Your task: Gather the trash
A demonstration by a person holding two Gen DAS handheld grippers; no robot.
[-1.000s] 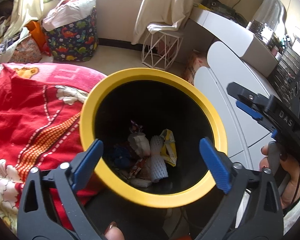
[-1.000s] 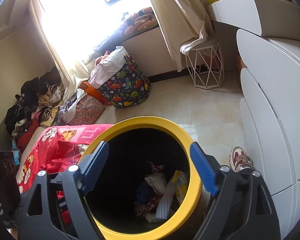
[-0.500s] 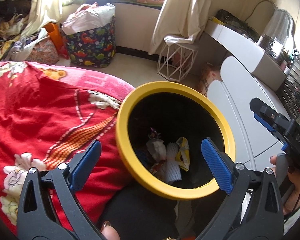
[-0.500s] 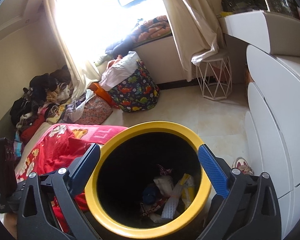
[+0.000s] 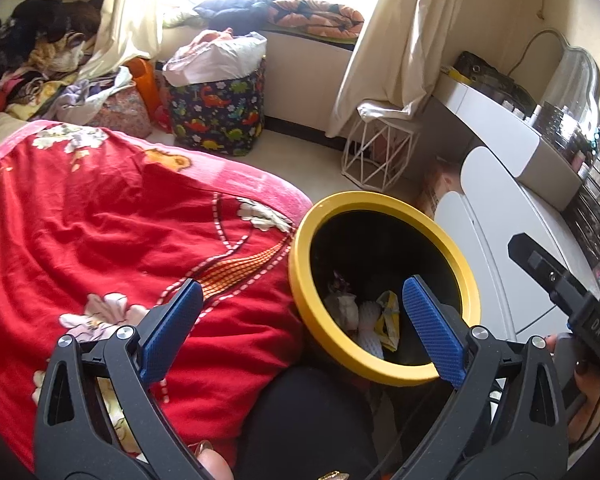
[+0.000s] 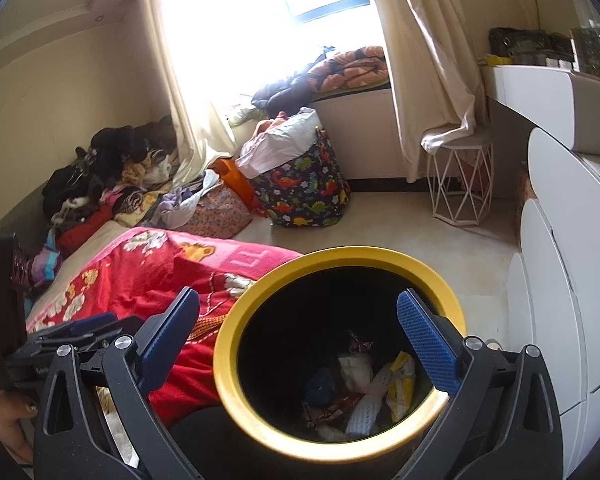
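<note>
Yellow-rimmed bin holds trash below right claw; both claws spread, empty.

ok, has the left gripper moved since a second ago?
Yes. The left gripper has swung left, off the bin and toward the red blanket; its jaws are open and empty.

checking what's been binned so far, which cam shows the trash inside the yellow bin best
The right wrist view: the trash lies open to view at the bottom of the yellow bin, wrappers and a white foam net spread out. In the left wrist view the bin's near rim and the tool's finger hide part of the pile.
</note>
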